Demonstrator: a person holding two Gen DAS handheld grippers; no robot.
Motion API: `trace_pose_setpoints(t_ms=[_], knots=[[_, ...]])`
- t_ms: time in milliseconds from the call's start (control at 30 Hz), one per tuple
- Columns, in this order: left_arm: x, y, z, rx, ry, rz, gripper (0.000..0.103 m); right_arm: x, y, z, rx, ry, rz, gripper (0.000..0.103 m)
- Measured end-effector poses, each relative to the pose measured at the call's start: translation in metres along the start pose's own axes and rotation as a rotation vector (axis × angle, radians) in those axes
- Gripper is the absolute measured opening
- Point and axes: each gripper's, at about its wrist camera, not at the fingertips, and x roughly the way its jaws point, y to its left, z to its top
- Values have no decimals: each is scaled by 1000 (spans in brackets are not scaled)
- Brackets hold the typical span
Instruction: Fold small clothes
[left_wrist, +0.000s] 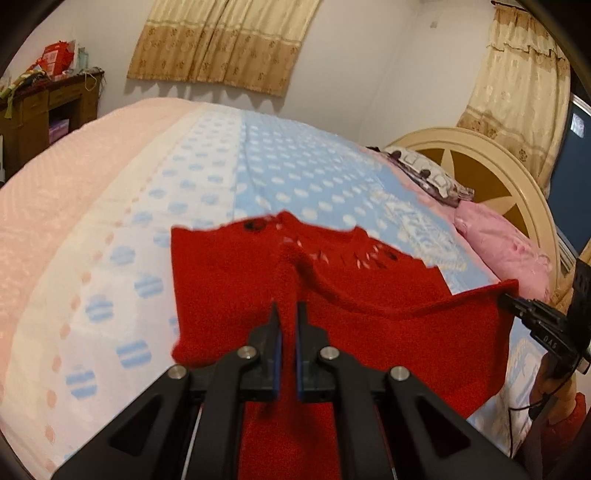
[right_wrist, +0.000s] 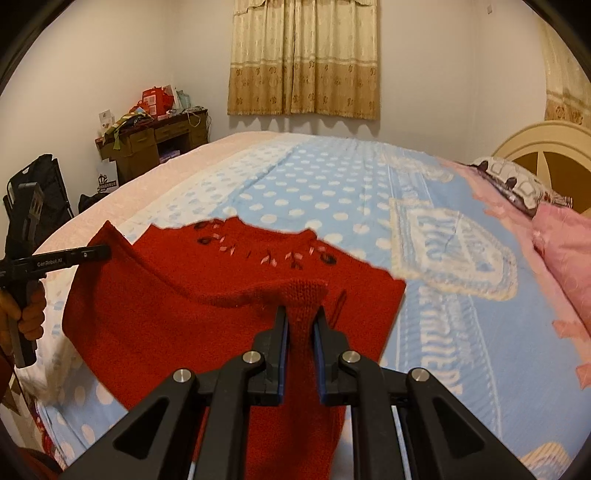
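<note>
A red knitted sweater (right_wrist: 192, 314) is held up over the bed (right_wrist: 332, 192) by 2 grippers, 1 at each end of its near edge. Its far part, with a row of small pink and dark embroidered motifs near the neckline, lies on or just above the blue bedspread with white dots; the near part hangs lifted between the grippers and sags in the middle.

The left gripper (left_wrist: 287, 314) has its fingers closed on a pinched ridge of the red knit, which rises between them and runs on beyond the tips. In the right wrist view this gripper (right_wrist: 105, 253) comes in from the left edge, its tips at the sweater's left corner, with a person's hand (right_wrist: 26, 314) around its handle.

The right gripper (right_wrist: 302, 317) also has its fingers clamped on the fabric: a narrow fold of knit fills the gap between the blue-lined pads and stands up in a small hump just past the tips. In the left wrist view the same gripper (left_wrist: 508, 301) reaches in from the right and pinches the sweater's right corner, which is pulled up to a point.

Far on the right, a patterned pillow (left_wrist: 424, 173) and a pink pillow (left_wrist: 506, 243) lie against a cream headboard (left_wrist: 491, 158). A dark wooden desk (right_wrist: 155, 144) piled with boxes stands by the far left wall, and beige curtains (right_wrist: 303, 59) hang on the far wall.
</note>
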Motion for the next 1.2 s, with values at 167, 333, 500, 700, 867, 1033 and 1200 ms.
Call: trace_pose_setpoints(t_ms=[167, 333, 500, 700, 867, 1033, 1200], knots=[[10, 9, 22, -41, -20, 32, 5, 19, -15, 28, 29, 3, 16, 12], [24, 19, 48, -77, -45, 74, 5, 48, -32, 66, 62, -4, 22, 12], [51, 32, 63, -111, -52, 114, 5, 96, -40, 86, 49, 13, -39, 12], [102, 47, 59, -128, 11, 182, 5, 166, -37, 63, -34, 88, -157, 12], [133, 58, 40, -160, 77, 214, 6, 207, -37, 36, -78, 175, -193, 12], [133, 65, 43, -193, 78, 191, 9, 214, -46, 34, -43, 208, -176, 19], [132, 65, 45, -179, 93, 207, 12, 206, -71, 36, 109, 193, -129, 47]])
